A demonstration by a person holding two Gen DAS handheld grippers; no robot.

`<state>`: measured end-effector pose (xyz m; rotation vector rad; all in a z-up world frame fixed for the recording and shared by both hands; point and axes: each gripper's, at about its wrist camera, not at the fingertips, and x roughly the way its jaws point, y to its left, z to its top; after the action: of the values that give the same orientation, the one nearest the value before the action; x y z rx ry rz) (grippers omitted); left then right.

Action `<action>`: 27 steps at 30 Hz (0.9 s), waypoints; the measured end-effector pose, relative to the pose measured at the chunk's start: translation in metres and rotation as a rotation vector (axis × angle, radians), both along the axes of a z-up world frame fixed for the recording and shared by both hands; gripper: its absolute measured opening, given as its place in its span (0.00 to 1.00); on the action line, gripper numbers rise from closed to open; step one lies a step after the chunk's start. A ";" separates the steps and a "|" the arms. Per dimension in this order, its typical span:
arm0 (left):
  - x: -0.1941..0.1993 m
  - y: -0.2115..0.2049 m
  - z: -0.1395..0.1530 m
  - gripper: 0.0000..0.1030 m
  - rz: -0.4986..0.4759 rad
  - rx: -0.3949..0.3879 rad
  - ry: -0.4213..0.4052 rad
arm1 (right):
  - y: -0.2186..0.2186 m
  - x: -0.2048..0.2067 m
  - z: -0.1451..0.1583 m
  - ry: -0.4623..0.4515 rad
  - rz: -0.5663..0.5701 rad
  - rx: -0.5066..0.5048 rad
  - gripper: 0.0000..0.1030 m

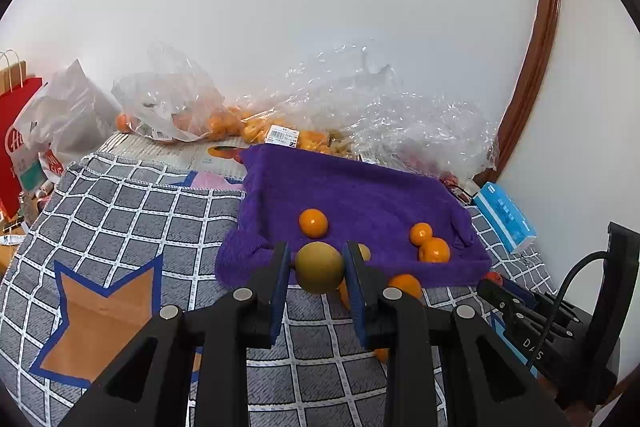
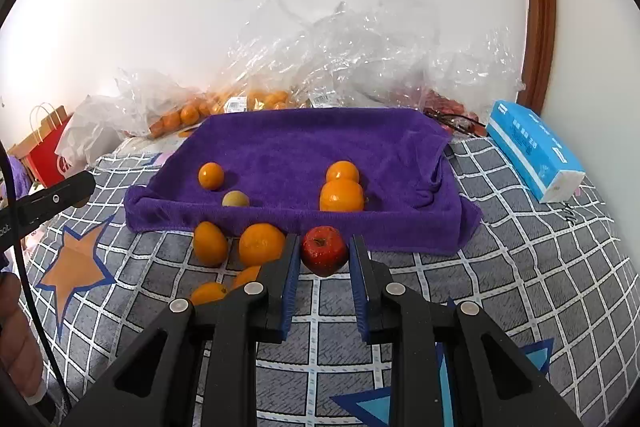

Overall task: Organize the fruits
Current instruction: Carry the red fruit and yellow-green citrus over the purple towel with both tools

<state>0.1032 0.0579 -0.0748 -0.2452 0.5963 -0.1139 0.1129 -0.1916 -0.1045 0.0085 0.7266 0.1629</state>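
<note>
Left gripper point(image 1: 316, 269): jaws clenched on a greenish-yellow round fruit point(image 1: 320, 267), the blue pads pressing it on both sides, held above the near edge of the purple towel point(image 1: 360, 187). Right gripper point(image 2: 325, 253): jaws clenched on a red apple point(image 2: 324, 250), stem end turned toward the camera, held just in front of the towel's near edge. The towel lies over a shallow tray-like form with raised sides, on a grey checked cloth with orange and blue star patches point(image 2: 520, 267); whether a desk or a bed lies beneath cannot be told. Inside the towel-lined hollow, seen from the right wrist: one small orange point(image 2: 211, 176) at the left, a second small greenish-yellow fruit point(image 2: 235, 199) near it against the front fold, and two oranges point(image 2: 341, 194) touching one another toward the right — the larger one in front. Outside the towel, on the checked cloth just before its near edge, lie several loose oranges point(image 2: 236, 247), two close together and others partly hidden behind the right gripper's left finger. Behind the towel, against the white wall, crumpled clear plastic bags point(image 2: 360, 59) hold more oranges. A blue tissue pack point(image 2: 536, 151) lies at the right, a red paper bag point(image 2: 48, 155) at the far left. The left gripper's body shows at the left edge of the right wrist view.
</note>
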 end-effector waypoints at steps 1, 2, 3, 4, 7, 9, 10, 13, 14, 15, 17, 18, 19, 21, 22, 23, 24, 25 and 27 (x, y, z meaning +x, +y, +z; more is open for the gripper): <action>0.001 0.000 0.001 0.25 0.000 0.000 -0.002 | 0.001 0.001 0.001 -0.002 0.000 -0.003 0.24; 0.002 0.000 0.002 0.25 0.001 0.001 -0.005 | 0.001 0.002 0.002 -0.004 0.001 -0.003 0.24; 0.002 0.000 0.002 0.25 0.002 0.002 -0.008 | 0.001 0.002 0.002 -0.007 0.002 -0.003 0.24; 0.003 0.000 0.003 0.25 0.002 0.003 -0.009 | 0.002 0.003 0.003 -0.009 0.003 -0.004 0.24; 0.007 0.002 0.003 0.25 0.006 -0.002 -0.005 | 0.003 0.005 0.004 -0.012 0.005 -0.005 0.24; 0.009 0.003 0.004 0.25 0.004 -0.007 -0.002 | 0.004 0.007 0.004 -0.015 0.008 -0.006 0.24; 0.010 0.003 0.004 0.25 0.006 -0.007 -0.003 | 0.004 0.007 0.005 -0.016 0.008 -0.005 0.24; 0.013 0.005 0.005 0.25 0.009 -0.008 -0.005 | 0.005 0.010 0.006 -0.017 0.009 0.000 0.24; 0.015 0.006 0.005 0.25 0.008 -0.012 -0.003 | 0.005 0.011 0.005 -0.015 0.009 -0.001 0.24; 0.017 0.006 0.005 0.25 0.006 -0.016 -0.001 | 0.005 0.012 0.005 -0.014 0.008 -0.001 0.24; 0.021 0.006 0.005 0.25 0.004 -0.019 0.002 | 0.005 0.015 0.005 -0.014 0.007 -0.003 0.24; 0.023 0.006 0.005 0.25 0.004 -0.018 0.001 | 0.005 0.015 0.006 -0.014 0.006 -0.004 0.24; 0.025 0.006 0.005 0.25 0.005 -0.016 0.001 | 0.005 0.017 0.006 -0.016 0.004 -0.005 0.24; 0.029 0.007 0.005 0.25 0.007 -0.020 0.002 | 0.005 0.021 0.006 -0.017 0.002 -0.004 0.24; 0.031 0.006 0.005 0.25 0.007 -0.023 0.003 | 0.005 0.024 0.006 -0.016 0.000 -0.004 0.24; 0.034 0.007 0.005 0.25 0.006 -0.026 0.004 | 0.005 0.026 0.006 -0.017 0.000 -0.002 0.24; 0.037 0.007 0.006 0.25 0.008 -0.027 0.006 | 0.004 0.028 0.006 -0.017 0.000 0.001 0.24; 0.038 0.007 0.006 0.25 0.009 -0.026 0.007 | 0.004 0.031 0.006 -0.018 -0.001 0.002 0.24; 0.044 0.008 0.007 0.25 0.011 -0.025 0.010 | 0.003 0.034 0.007 -0.023 -0.005 0.002 0.24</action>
<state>0.1472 0.0655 -0.0679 -0.2735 0.6037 -0.1092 0.1473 -0.1885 -0.0980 0.0103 0.7030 0.1590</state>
